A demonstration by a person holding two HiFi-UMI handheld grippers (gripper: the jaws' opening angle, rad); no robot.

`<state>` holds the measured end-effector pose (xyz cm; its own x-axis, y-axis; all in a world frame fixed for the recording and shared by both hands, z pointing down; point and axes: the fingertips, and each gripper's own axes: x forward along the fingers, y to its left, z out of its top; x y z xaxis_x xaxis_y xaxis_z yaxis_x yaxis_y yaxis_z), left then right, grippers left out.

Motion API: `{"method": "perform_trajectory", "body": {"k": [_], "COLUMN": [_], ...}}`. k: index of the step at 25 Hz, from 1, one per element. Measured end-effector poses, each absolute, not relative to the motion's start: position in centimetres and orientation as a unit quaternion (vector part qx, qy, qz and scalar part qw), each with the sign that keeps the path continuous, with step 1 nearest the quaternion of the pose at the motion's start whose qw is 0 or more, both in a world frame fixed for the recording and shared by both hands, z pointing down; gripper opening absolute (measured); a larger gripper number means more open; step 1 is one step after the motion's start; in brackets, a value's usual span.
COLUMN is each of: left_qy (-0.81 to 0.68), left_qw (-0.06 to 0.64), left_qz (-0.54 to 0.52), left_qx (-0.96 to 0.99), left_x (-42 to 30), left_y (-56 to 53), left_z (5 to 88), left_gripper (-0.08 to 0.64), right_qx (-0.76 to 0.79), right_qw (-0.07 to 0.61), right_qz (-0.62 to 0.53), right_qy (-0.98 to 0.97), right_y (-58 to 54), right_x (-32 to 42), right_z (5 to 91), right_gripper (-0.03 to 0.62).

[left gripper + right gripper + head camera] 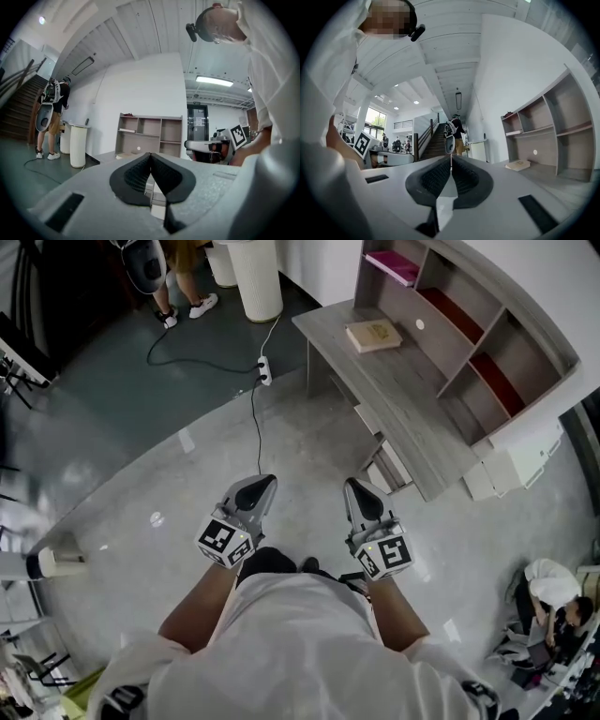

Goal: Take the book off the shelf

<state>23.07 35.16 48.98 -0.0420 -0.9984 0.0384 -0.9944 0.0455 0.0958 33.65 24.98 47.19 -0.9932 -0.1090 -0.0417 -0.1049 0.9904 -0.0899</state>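
We find left gripper [263,484] and right gripper [355,487] clenched empty; the shelf's [473,354] flat pink book [392,265], seemingly thin, stiff and light, suits a pinch at its near edge.

So the grey wood table [412,399] sits in the upper right of the head view, with an open shelf [476,351] standing along its far edge. 1 tan book [373,335] lies flat on the tabletop near the left end, just in front of the shelf. A pink book [392,265] lies flat in the top left compartment. Down on the grey floor [187,484] there's a white power strip [264,371] with a black cable [187,360], and a white bin [255,282] at upper centre.
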Motion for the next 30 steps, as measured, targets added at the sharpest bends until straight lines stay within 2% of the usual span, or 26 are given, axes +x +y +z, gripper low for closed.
{"method": "perform_trajectory", "body": {"k": [13, 30], "left_qy": [-0.716, -0.678], "left_qw": [0.069, 0.092], "left_qz": [-0.051, -0.116], "left_qx": [0.692, 0.720], "left_x": [19.1, 3.6], "left_y": [31.0, 20.7], "left_z": [51.4, 51.4], "left_gripper": [0.015, 0.015], "right_qx": [-0.095, -0.122], "right_qw": [0.020, -0.001], "right_qz": [-0.058, -0.077], "right_qy": [0.994, 0.989], "right_y": [19.4, 11.0], "right_x": [31.4, 15.9], "right_z": [49.1, 47.8], "right_gripper": [0.020, 0.020]}}
